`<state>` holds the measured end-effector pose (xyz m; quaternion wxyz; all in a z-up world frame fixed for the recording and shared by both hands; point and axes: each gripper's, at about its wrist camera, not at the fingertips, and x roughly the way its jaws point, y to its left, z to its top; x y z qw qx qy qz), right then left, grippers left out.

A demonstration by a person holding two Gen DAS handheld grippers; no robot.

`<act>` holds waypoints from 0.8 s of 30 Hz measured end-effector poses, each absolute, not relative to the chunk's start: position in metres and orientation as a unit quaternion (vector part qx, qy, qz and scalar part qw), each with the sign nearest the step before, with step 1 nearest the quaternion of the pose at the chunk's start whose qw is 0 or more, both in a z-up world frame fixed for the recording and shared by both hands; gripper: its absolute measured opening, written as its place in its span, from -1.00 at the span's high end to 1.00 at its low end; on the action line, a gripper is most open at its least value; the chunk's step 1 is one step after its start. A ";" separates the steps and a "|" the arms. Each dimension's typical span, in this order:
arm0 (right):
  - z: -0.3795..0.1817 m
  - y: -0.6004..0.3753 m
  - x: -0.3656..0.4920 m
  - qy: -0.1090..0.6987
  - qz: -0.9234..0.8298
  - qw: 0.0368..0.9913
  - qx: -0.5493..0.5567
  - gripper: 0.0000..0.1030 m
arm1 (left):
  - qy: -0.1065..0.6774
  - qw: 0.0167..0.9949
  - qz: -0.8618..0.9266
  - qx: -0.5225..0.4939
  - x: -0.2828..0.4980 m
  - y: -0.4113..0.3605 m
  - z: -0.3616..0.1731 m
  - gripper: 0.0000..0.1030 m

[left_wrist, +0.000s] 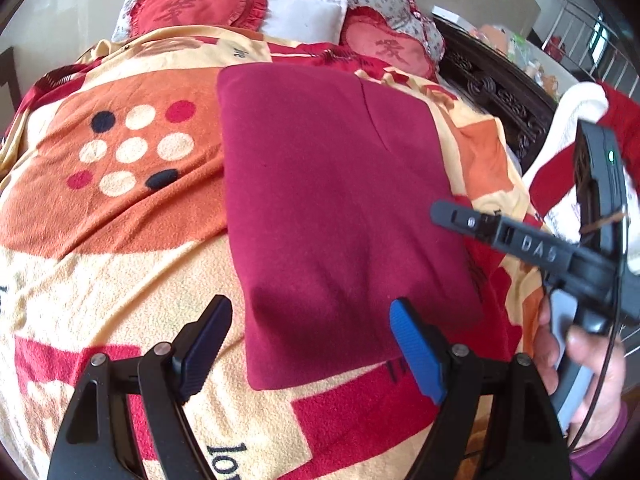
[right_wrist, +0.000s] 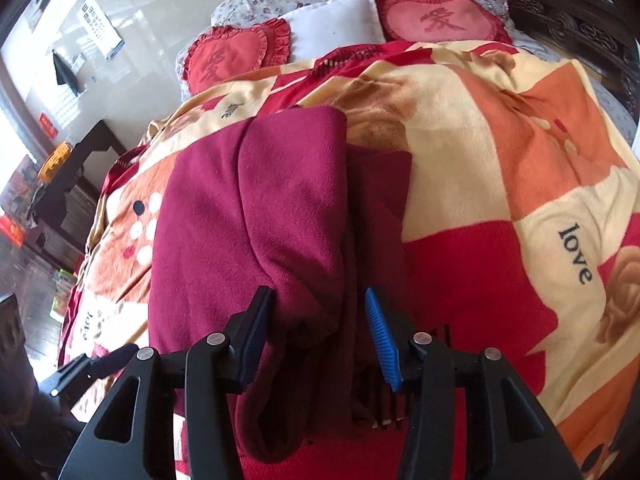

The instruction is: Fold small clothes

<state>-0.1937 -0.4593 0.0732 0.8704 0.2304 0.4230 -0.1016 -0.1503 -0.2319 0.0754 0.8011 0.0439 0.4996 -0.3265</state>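
Observation:
A dark red garment (left_wrist: 340, 208) lies folded into a rectangle on the patterned blanket (left_wrist: 120, 208). My left gripper (left_wrist: 312, 348) is open and empty just above the garment's near edge. In the right wrist view the garment (right_wrist: 256, 216) shows a thick rolled fold running toward the camera. My right gripper (right_wrist: 316, 332) is open, its jaws standing either side of that fold's near end without closing on it. The right gripper also shows in the left wrist view (left_wrist: 520, 240) at the garment's right edge, held by a hand.
Two red heart cushions (left_wrist: 192, 8) (left_wrist: 384, 48) and a white pillow (left_wrist: 304, 16) lie at the bed's head. A dark carved bed frame (left_wrist: 500, 100) runs along the right. A dark side cabinet (right_wrist: 72, 184) stands left of the bed.

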 end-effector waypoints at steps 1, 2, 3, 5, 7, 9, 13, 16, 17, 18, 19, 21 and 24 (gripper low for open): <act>0.072 -0.459 -0.194 0.422 -0.092 0.872 0.230 0.86 | 0.502 0.800 -0.325 0.042 -0.149 -0.231 0.076 -0.64; 0.072 -0.459 -0.195 0.418 -0.086 0.874 0.233 1.00 | 0.503 0.800 -0.325 0.040 -0.149 -0.229 0.076 -0.64; 0.075 -0.458 -0.198 0.411 -0.083 0.877 0.233 1.00 | 0.502 0.801 -0.325 0.037 -0.149 -0.227 0.077 -0.64; 0.086 -0.455 -0.205 0.398 -0.096 0.890 0.201 1.00 | 0.499 0.803 -0.324 0.033 -0.147 -0.226 0.077 -0.65; 0.085 -0.454 -0.205 0.398 -0.109 0.893 0.180 1.00 | 0.500 0.803 -0.322 0.031 -0.144 -0.226 0.075 -0.65; 0.066 -0.460 -0.197 0.422 -0.108 0.878 0.198 1.00 | 0.507 0.798 -0.325 0.024 -0.138 -0.228 0.071 -0.65; 0.061 -0.466 -0.201 0.411 -0.098 0.878 0.227 0.81 | 0.519 0.790 -0.326 -0.005 -0.123 -0.223 0.064 -0.68; 0.068 -0.477 -0.210 0.385 -0.084 0.882 0.258 0.42 | 0.522 0.787 -0.329 -0.027 -0.110 -0.220 0.059 -0.71; 0.069 -0.479 -0.212 0.377 -0.081 0.884 0.262 0.28 | 0.523 0.784 -0.333 -0.035 -0.105 -0.220 0.056 -0.71; 0.069 -0.483 -0.213 0.371 -0.081 0.886 0.266 0.18 | 0.525 0.781 -0.336 -0.039 -0.101 -0.220 0.054 -0.71; 0.068 -0.488 -0.212 0.369 -0.082 0.885 0.272 0.04 | 0.528 0.778 -0.339 -0.042 -0.099 -0.221 0.053 -0.72; 0.064 -0.498 -0.207 0.368 -0.071 0.880 0.292 0.03 | 0.533 0.769 -0.348 -0.055 -0.093 -0.221 0.048 -0.74; 0.058 -0.512 -0.202 0.363 -0.059 0.873 0.321 0.03 | 0.539 0.758 -0.361 -0.071 -0.088 -0.223 0.042 -0.79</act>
